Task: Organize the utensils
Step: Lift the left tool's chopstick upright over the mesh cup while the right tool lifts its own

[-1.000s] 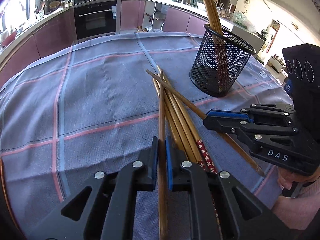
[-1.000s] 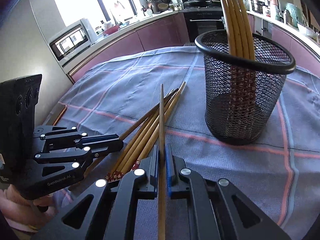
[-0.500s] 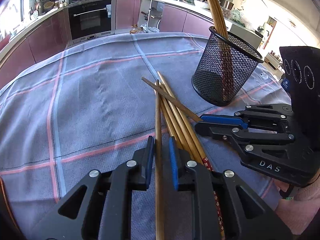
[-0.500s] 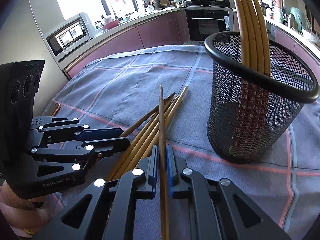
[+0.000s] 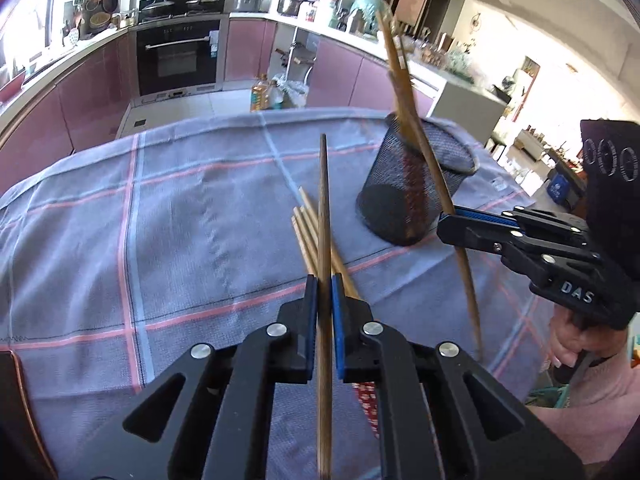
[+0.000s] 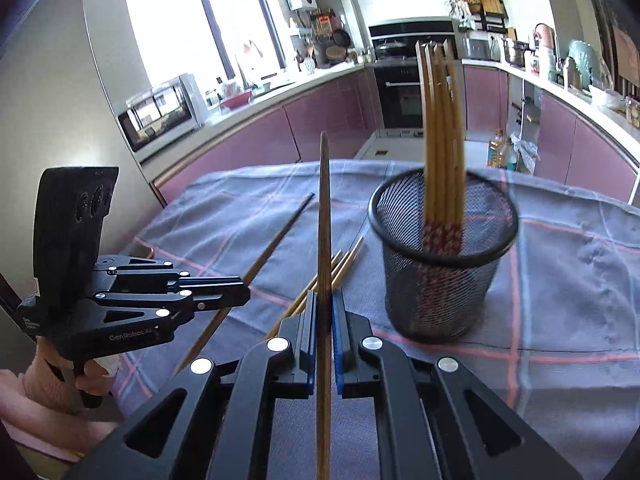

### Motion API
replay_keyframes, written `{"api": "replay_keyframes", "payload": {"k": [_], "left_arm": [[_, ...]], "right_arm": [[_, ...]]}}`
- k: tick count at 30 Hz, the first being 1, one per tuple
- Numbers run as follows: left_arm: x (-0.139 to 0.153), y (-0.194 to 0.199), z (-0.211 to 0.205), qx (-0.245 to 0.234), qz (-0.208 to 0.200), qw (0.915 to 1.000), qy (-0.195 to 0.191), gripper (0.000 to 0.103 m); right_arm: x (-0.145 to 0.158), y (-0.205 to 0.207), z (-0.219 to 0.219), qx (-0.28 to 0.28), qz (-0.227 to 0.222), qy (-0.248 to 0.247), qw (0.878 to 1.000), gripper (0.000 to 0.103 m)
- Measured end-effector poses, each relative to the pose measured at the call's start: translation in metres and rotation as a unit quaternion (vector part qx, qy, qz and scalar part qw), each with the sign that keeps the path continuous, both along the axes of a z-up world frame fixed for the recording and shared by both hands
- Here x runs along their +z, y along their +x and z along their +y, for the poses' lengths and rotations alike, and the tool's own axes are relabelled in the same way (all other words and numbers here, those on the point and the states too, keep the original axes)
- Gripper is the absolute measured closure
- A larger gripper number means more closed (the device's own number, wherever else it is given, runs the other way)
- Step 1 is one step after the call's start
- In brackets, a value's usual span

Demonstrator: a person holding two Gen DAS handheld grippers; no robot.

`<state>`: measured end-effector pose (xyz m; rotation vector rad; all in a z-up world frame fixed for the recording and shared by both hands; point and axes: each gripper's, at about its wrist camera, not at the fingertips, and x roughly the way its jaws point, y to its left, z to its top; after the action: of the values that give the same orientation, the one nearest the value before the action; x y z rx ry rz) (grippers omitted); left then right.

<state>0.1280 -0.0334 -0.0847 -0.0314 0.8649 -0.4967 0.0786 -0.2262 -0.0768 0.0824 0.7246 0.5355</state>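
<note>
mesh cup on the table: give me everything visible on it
The mesh cup is a round black wire-mesh holder with a solid black rim and a dark base. It stands upright on the grey-blue checked cloth, ahead and to the right of the loose chopsticks lying there. Inside it, a bundle of light wooden chopsticks leans against the rim, their red-patterned ends down near the bottom, showing through the mesh. Neither gripper touches it. Its edges are slightly motion-blurred in both views.
</note>
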Motion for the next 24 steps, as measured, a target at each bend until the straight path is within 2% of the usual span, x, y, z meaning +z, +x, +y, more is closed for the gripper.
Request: {"api": "replay_keyframes", "payload": {"k": [9,15,24], "left_arm": [[0.047,-0.018,0.012,-0.029,-0.034,0.9972,-0.06,0.095],[0.077,-0.025,0.012,-0.037,-0.069,0.9942,-0.073,0.095],[0.109,-0.009,-0.004,-0.041,-0.102,0.989,-0.099,0.095]], "right_arm": [[0.025,-0.005,-0.027,-0.019,-0.03,0.032,0.999,0.097],[0.039,-0.008,-0.036,-0.021,-0.051,0.04,0.998,0.097],[0.074,0.0,-0.045,-0.019,-0.091,0.043,0.995,0.097]]}}
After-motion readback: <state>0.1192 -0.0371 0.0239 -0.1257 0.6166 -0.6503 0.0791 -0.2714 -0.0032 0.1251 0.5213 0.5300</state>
